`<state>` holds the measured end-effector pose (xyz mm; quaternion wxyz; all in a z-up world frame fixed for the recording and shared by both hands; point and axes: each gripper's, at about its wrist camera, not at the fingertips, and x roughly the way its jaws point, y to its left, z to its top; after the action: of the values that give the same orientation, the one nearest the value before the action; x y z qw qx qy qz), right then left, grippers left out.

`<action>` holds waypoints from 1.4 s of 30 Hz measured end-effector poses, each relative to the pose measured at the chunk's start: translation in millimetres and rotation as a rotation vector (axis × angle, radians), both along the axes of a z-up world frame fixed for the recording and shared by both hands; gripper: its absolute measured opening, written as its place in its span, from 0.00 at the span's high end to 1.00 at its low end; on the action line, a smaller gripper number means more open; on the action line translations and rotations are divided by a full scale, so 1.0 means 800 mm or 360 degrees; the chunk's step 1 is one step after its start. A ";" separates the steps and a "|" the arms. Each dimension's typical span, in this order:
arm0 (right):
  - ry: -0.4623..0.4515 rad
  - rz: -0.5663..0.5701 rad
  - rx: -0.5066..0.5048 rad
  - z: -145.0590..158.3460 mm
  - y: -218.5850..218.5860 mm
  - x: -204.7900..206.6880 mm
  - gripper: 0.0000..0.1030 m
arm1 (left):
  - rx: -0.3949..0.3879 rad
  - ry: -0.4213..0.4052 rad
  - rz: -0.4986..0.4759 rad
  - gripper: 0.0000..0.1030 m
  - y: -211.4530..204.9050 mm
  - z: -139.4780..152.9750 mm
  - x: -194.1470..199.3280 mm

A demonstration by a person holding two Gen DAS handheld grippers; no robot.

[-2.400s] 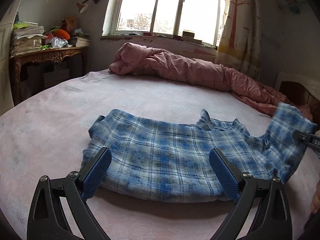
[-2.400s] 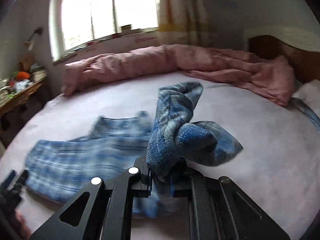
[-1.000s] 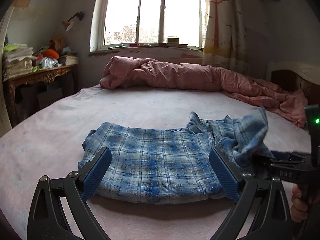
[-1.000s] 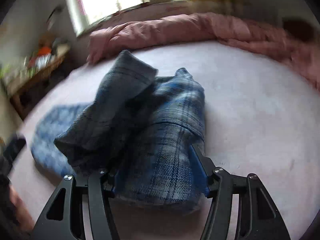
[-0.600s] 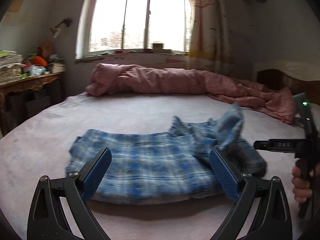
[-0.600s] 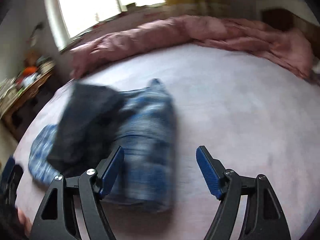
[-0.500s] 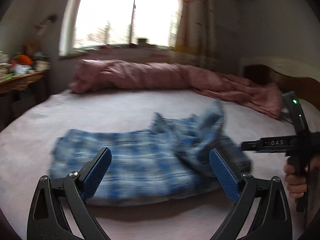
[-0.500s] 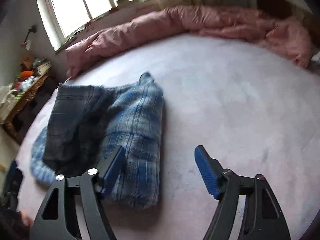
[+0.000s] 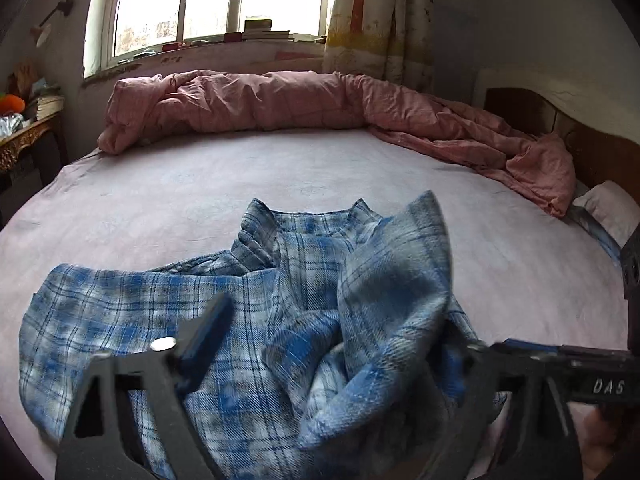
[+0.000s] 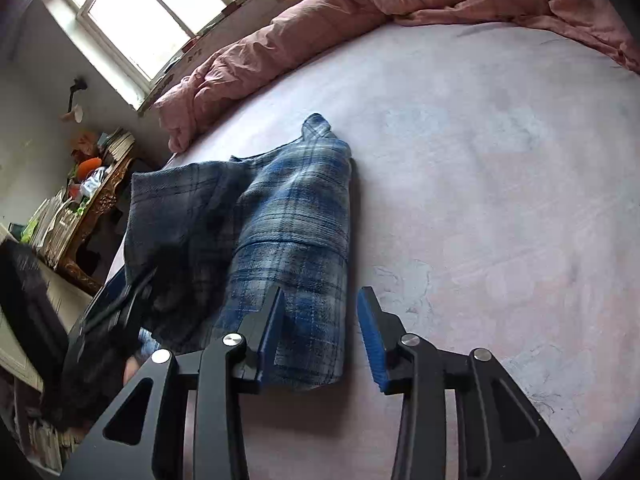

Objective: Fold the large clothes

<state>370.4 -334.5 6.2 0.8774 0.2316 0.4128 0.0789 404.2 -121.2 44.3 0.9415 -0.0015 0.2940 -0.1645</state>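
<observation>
Sleeve released across shirt; right claw, empty, had just been narrowing at 6 o'clock; left claw, half-wide, closing around the sleeve.

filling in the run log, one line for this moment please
stage: sleeve folded over plaid shirt | left gripper: closing around sleeve | right gripper: closing, astride shirt edge | surface: bed

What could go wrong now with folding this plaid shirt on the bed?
1. The sleeve stands bunched on the plaid shirt, not flat; it may slump and spoil the fold.
2. The right tongs, which have just been closing, straddle the shirt's folded edge and may pinch several layers together.
3. The left tongs may drag the cloth out of line.
</observation>
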 end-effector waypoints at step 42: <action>0.0026 0.0155 -0.0525 -0.001 0.083 -0.018 0.57 | -0.0192 0.0401 0.0240 0.97 0.078 -0.054 -0.055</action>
<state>356.4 -268.3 5.7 0.8952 0.0647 0.4381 0.0506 360.0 -58.7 1.1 0.9050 -0.1008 0.3985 -0.1094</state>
